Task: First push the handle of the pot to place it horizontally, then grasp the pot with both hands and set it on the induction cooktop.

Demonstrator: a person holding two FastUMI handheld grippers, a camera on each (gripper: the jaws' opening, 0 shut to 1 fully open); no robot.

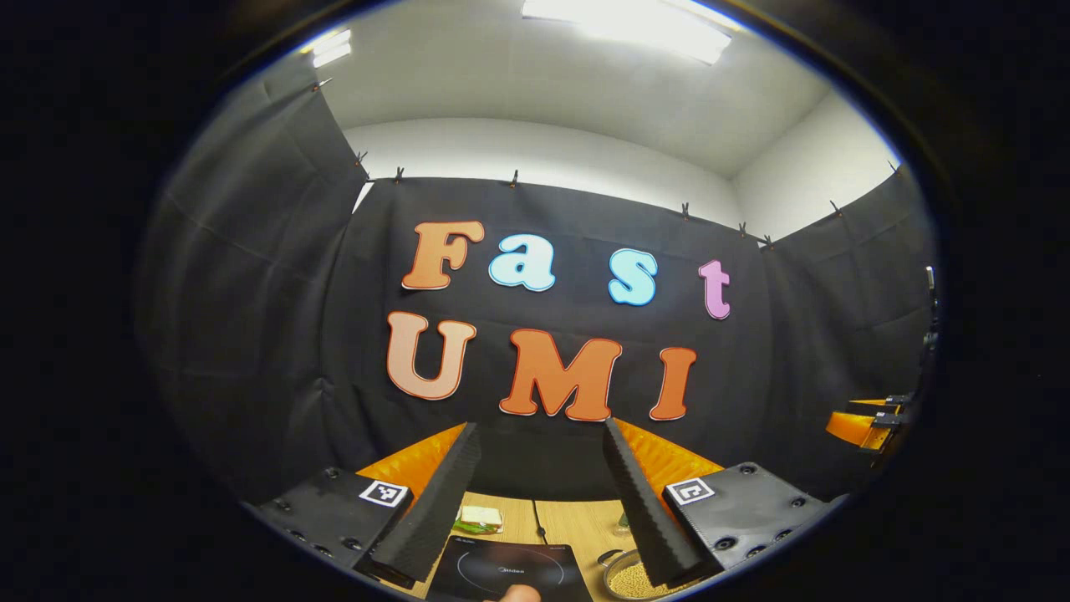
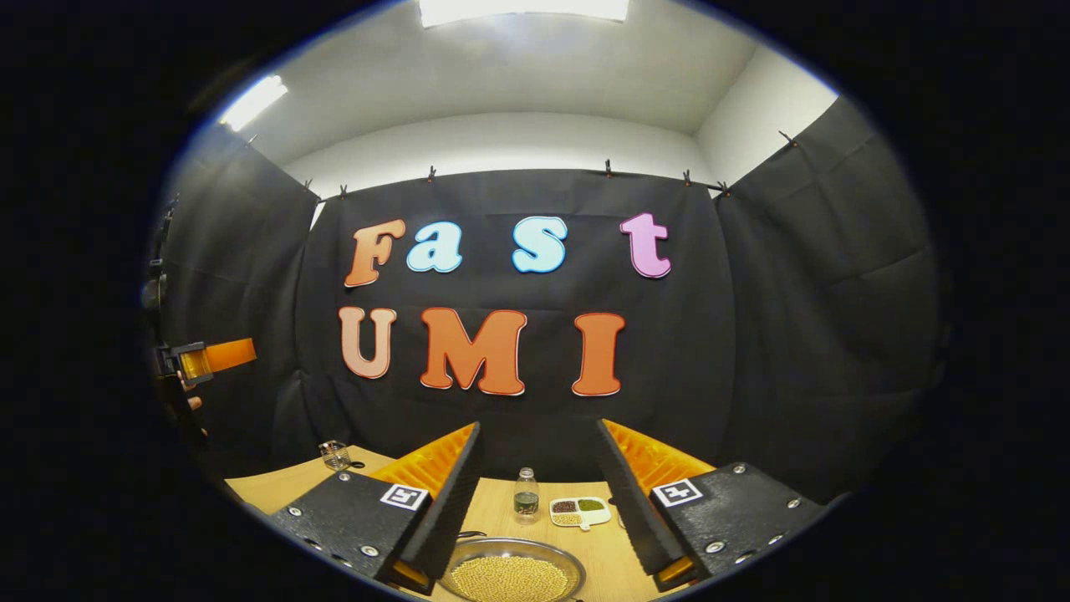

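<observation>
Both grippers are hanging above a wooden table [image 2: 276,485] inside the booth, their jaws standing wide apart and holding nothing. In the right gripper view, the right gripper [image 2: 535,535] is framing a metal pot [image 2: 512,573] filled with yellow grains, sitting on the table just below and between the jaws. Beyond the pot, a small bottle [image 2: 526,495] is standing upright, with a divided white dish [image 2: 579,511] of coloured grains just beside it, and a glass jar [image 2: 334,455] is resting farther off to the pot's left. In the left gripper view, the left gripper [image 1: 543,535] is hovering over a black induction cooktop [image 1: 510,570]; the pot [image 1: 639,577] is lying just beside the cooktop, and a sandwich [image 1: 479,519] is sitting behind the cooktop.
</observation>
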